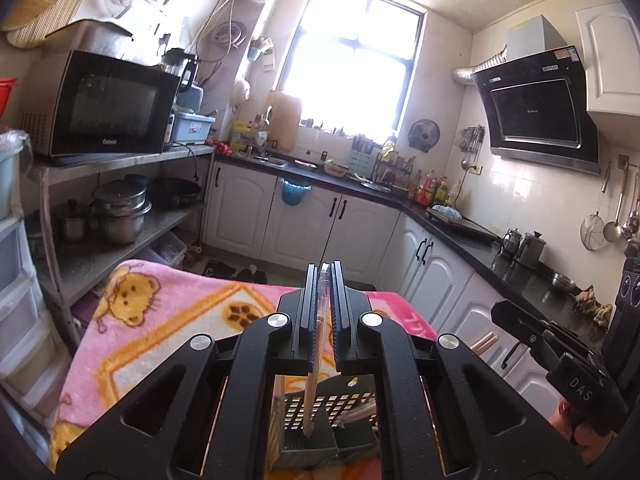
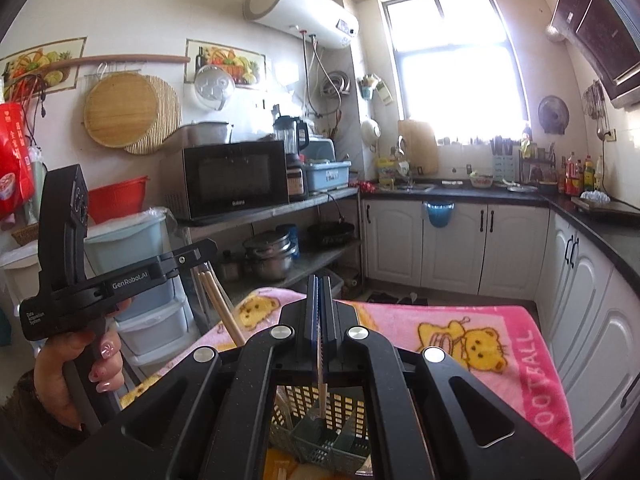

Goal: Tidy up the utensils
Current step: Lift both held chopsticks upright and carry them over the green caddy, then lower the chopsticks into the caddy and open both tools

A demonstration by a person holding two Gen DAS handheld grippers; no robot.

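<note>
A: Where are the utensils sitting right now?

B: The left claw (image 1: 323,300) is pinching a pair of wooden chopsticks (image 1: 311,396), jaws nearly closed on them. They are hanging down with their tips inside the green basket (image 1: 320,436), which is standing on the tabletop under the pink blanket (image 1: 168,320).

A: And the other one?

B: The right claw (image 2: 319,312) is also squeezing narrow, gripping a thin pale stick (image 2: 321,394), probably a single chopstick. Its lower end is dipping into one compartment of the same basket (image 2: 320,440).

A: So both are working over one holder. What is likely to go wrong?

B: Crowding, mainly. The two claws are hovering close together, so they may be bumping each other as they lower. The basket looks light and the blanket is soft, so a sideways push from a stick could be tipping it.

A: Anything about the release?

B: The chopsticks are leaning a little, not plumb. If the left claw is opening while they are tilted, they may be catching the divider or sliding into the wrong compartment. Which compartment each tip is in, I cannot tell for certain.
</note>
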